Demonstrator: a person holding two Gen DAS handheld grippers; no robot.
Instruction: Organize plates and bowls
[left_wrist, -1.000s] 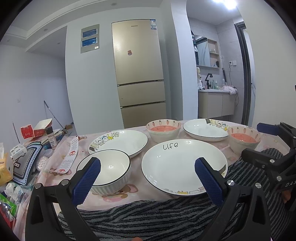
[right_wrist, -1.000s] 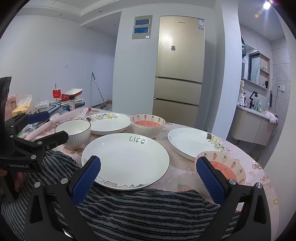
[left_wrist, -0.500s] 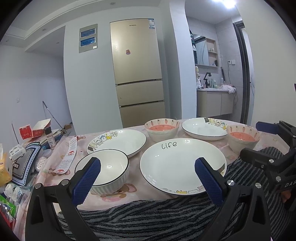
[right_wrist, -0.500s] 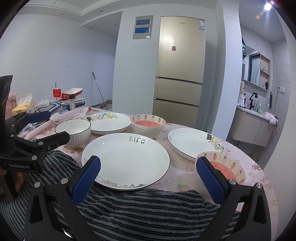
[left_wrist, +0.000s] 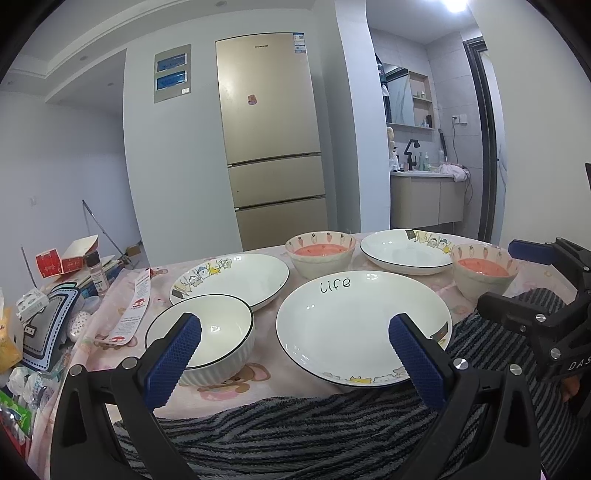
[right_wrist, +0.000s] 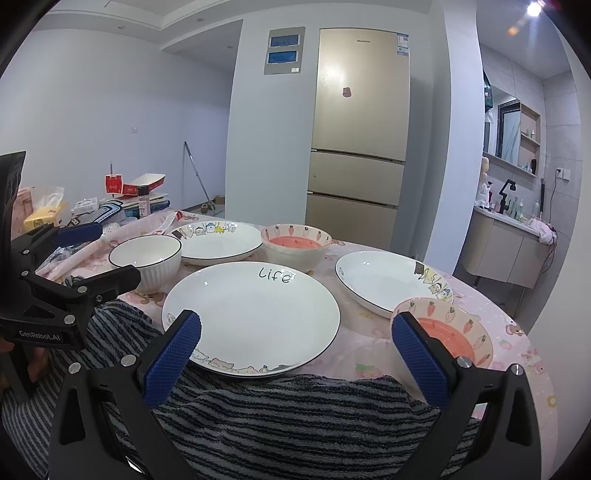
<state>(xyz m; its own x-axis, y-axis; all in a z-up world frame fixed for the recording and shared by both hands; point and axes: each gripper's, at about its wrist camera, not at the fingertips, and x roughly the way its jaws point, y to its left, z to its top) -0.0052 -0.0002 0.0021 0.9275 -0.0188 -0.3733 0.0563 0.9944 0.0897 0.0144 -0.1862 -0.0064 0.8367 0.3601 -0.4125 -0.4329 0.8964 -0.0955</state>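
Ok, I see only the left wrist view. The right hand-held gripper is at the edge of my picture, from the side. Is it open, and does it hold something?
Observer: In the right wrist view the right hand-held gripper is wide open and empty; the "life" plate lies beyond its blue pads.
Operator: And the pink bowl near that gripper, is it at the table edge?
Observer: No. The near pink bowl stands apart from the right edge; bare cloth of the table shows beyond it.
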